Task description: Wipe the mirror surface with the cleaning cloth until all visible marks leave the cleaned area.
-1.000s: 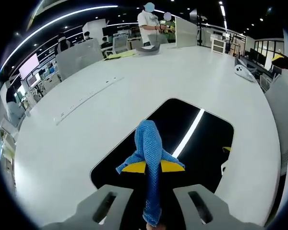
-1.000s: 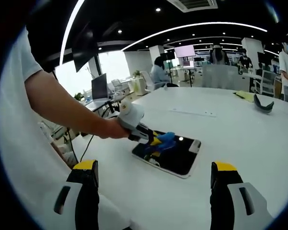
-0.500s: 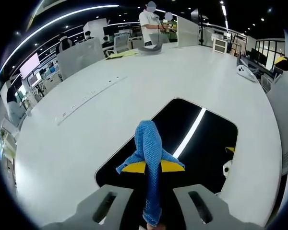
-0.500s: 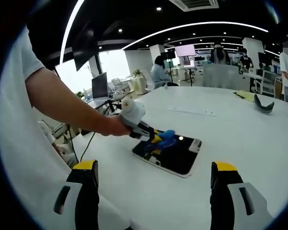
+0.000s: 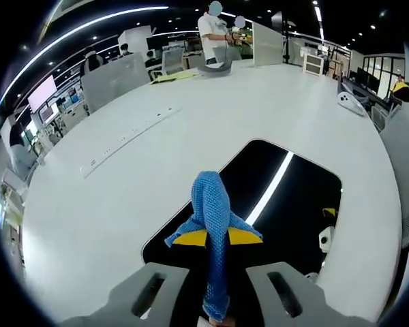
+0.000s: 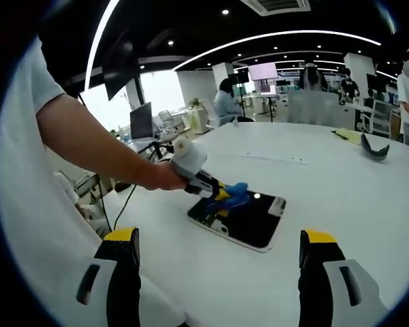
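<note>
Lying flat on the white table (image 5: 123, 204) is the mirror (image 5: 286, 204), a dark rectangular panel with rounded corners and a pale rim, in which a bright ceiling light strip is reflected as a diagonal line. The blue cleaning cloth (image 5: 213, 225) is seen clamped between the closed jaws of the left gripper (image 5: 217, 235), whose yellow fingertips (image 5: 242, 236) are pressed against either side of the fabric; a bunched fold of cloth stands up beyond the tips, and a strip of it trails back between the two grey jaw bodies toward the bottom of the left gripper view. In that view the cloth and fingertips are placed over the near end of the mirror; whether the cloth touches the glass cannot be told there. In the right gripper view the left gripper (image 6: 221, 197) is observed held by a person's hand (image 6: 160, 178), angled down so that the cloth (image 6: 235, 194) is met by the near left part of the mirror (image 6: 249, 221). The right gripper (image 6: 218, 259) is held well apart from the mirror, its two yellow-tipped jaws spread wide with nothing between them. Marks on the mirror surface cannot be made out. A dark curved object (image 6: 373, 148) is noted far across the table, and people are seen standing at its far end in the left gripper view.
</note>
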A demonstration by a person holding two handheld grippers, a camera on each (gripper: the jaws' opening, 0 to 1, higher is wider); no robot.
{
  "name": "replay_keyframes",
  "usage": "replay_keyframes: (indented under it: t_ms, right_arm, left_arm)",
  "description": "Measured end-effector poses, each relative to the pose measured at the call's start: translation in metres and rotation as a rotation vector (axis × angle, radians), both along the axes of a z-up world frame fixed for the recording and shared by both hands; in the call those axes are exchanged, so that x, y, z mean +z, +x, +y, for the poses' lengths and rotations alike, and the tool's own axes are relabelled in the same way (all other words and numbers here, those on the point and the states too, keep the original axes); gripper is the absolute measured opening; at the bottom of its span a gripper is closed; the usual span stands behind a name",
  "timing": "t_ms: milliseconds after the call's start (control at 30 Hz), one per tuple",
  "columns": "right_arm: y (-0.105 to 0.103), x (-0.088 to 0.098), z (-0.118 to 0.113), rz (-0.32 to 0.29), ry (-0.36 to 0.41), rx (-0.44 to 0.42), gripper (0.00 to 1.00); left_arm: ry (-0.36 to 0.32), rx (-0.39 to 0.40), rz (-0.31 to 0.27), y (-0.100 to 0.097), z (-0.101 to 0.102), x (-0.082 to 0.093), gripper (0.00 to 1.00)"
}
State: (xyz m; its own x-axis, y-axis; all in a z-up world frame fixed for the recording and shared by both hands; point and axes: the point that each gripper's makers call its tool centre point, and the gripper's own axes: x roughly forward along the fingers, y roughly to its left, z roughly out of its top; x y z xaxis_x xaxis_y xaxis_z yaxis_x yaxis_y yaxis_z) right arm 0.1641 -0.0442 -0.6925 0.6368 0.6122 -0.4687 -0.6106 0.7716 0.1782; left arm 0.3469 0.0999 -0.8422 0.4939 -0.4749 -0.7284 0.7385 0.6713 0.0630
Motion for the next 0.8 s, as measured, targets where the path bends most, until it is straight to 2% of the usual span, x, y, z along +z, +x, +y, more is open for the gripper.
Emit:
replay_keyframes:
  t_ms: [800]
  right_arm:
    - [-0.001, -0.002, 0.001, 0.009, -0.008, 0.01, 0.97]
  left_arm:
    - [0.006, 0.027, 0.006, 0.012, 0.008, 0.0, 0.06]
